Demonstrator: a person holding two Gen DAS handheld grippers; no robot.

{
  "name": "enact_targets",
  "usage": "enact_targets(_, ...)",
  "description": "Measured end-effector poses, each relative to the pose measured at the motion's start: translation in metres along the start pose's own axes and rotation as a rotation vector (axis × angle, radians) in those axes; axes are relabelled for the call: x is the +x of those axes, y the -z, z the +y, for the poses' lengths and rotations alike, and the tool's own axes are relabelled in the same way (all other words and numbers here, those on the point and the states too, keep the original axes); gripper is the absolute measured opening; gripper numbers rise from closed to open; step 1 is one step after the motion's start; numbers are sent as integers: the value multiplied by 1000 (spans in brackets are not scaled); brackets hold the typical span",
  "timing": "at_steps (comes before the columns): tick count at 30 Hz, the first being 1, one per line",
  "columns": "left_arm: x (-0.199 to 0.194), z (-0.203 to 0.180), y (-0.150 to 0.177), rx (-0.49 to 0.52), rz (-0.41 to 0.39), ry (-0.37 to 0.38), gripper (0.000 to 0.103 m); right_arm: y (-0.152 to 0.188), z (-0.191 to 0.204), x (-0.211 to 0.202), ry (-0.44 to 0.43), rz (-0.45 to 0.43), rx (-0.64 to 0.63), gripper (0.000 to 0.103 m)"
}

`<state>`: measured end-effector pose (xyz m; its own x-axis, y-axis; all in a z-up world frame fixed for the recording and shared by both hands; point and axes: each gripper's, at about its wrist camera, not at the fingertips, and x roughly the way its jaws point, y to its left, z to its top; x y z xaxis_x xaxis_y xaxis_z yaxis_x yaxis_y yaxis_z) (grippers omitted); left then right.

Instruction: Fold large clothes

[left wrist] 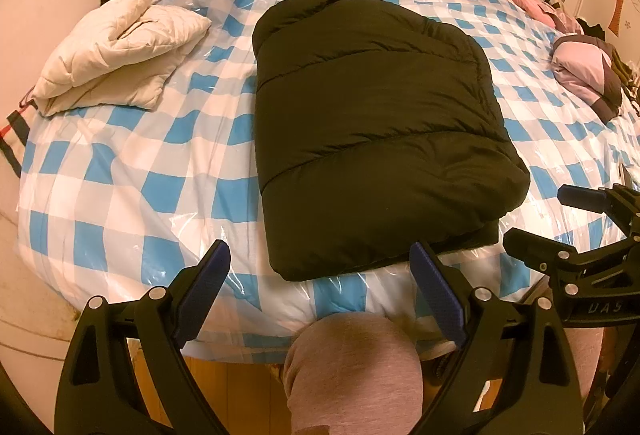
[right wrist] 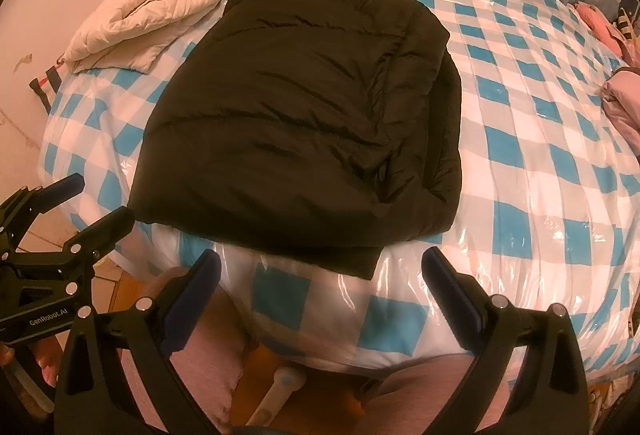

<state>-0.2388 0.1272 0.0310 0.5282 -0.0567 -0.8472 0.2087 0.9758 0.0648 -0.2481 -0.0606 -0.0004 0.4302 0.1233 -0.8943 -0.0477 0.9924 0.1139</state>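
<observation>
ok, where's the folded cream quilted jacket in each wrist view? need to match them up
Left wrist: folded cream quilted jacket sits upper left, on the blue-and-white checked bed cover, left of the folded black puffer jacket.
Right wrist: cream jacket upper left, nearer the frame edge.
Shared landmark: the black puffer jacket at centre.

My left gripper (left wrist: 320, 287) is matte black plastic, its two angular fingers lined with ribbed dark-blue pads (left wrist: 436, 291) and pinned with round silver screws. My right gripper (right wrist: 320, 291) is built the same way, and white "GenRobot.AI" lettering runs along the left one's body in its view. My trousers (left wrist: 352, 367) are a pinkish-grey marl knit
</observation>
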Motion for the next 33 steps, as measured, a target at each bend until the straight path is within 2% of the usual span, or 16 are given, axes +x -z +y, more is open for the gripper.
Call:
enact_targets(15,0,3,-2,14,-6,-15,89,2,1,1,-5,1,0,96)
enact_targets(29,-2,-3,-3,34,-9,-78,92,5,-2,5,-12,13,-2,96)
enact_targets(33,-2,-5,-4,28,-3,-50,92,5,-3,5,-13,15,-1,96)
